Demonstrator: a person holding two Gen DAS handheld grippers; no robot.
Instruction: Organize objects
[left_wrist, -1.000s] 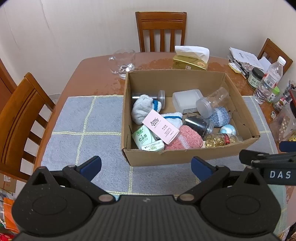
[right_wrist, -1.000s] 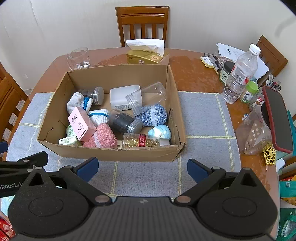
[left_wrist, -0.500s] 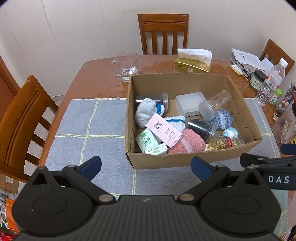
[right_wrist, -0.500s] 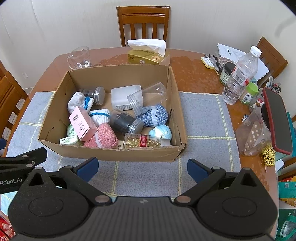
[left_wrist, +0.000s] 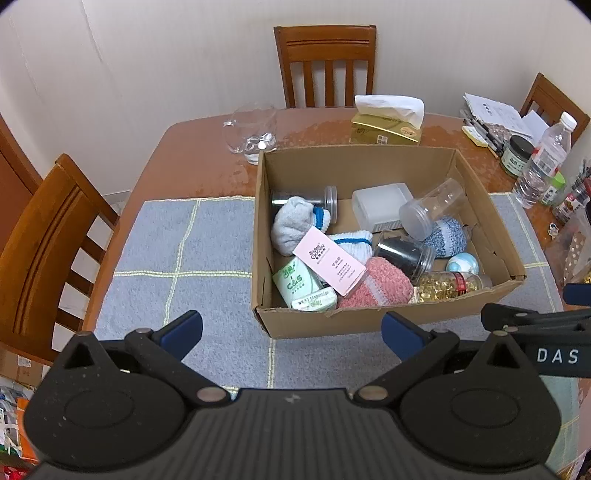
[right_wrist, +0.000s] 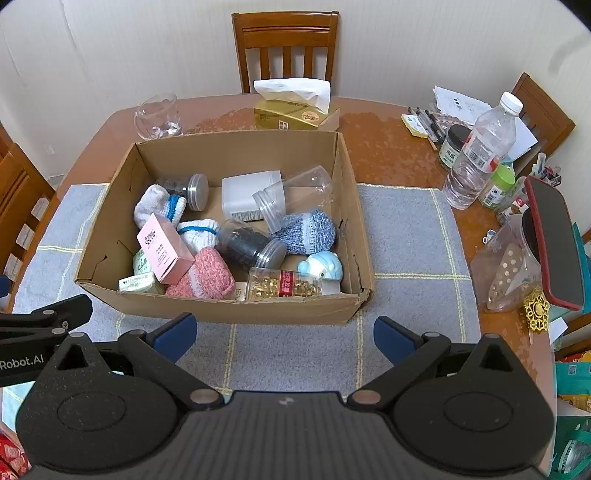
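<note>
Both pairs of fingers stand wide apart, holding nothing: the left gripper (left_wrist: 291, 326) and right gripper (right_wrist: 284, 332) hover over the grey mat (left_wrist: 192, 254). Just ahead of their tips sits the cardboard box (right_wrist: 221, 306), crammed with socks, jars and cartons.

cardboard box (right_wrist: 229, 308): matt | mat (right_wrist: 402, 229): woven cloth | table (right_wrist: 384, 147): glossy wood | pink sock (right_wrist: 207, 277): fuzzy
</note>
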